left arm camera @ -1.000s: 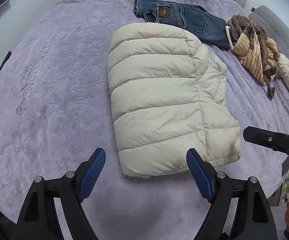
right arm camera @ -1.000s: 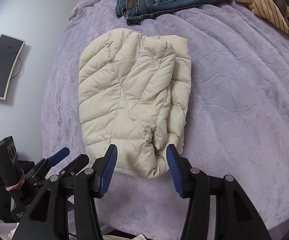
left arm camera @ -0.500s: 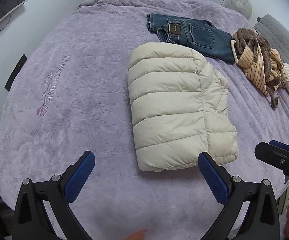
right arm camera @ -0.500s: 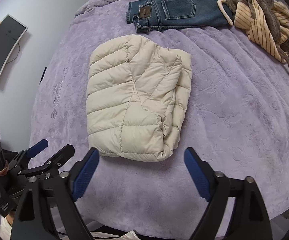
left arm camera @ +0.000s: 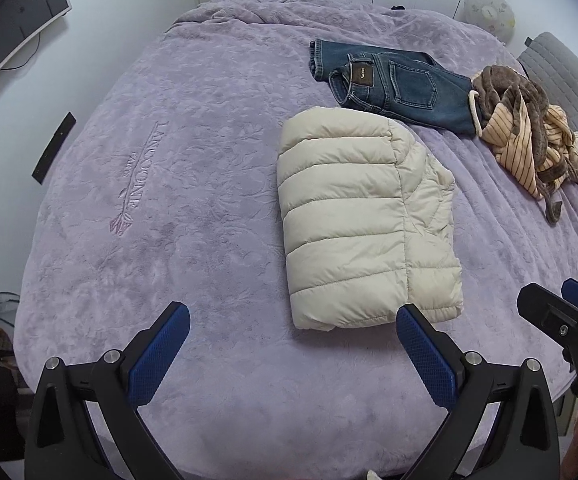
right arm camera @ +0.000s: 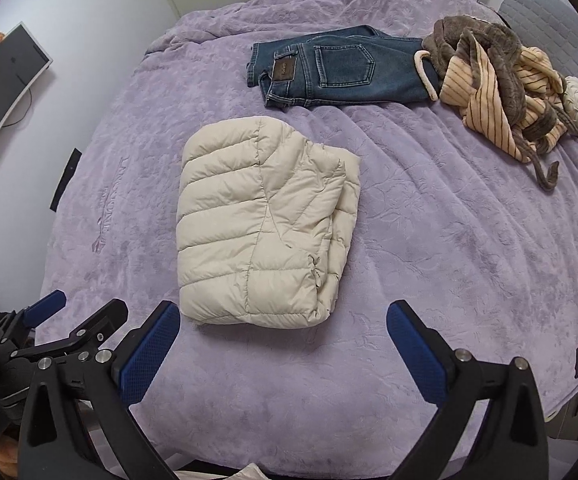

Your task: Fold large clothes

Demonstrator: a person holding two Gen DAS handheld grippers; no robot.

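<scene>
A folded cream puffer jacket (left arm camera: 363,222) lies mid-bed on a lilac blanket (left arm camera: 177,184), folded jeans (left arm camera: 393,82) just beyond it; left tongs (left arm camera: 291,346) gape wide and empty, right tongs (right arm camera: 283,344) opening, nothing between them

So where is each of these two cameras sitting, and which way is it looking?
Left wrist view: on the left tongs, looking steeply down along their blue pads at the bed; jaws wide, nothing between them; the right tongs show at the right edge.
Right wrist view: on the right tongs, looking down likewise; jaws opening, holding nothing; the left tongs show lower left.
Shared: the folded cream puffer jacket, jeans, and striped garment pile.
</scene>
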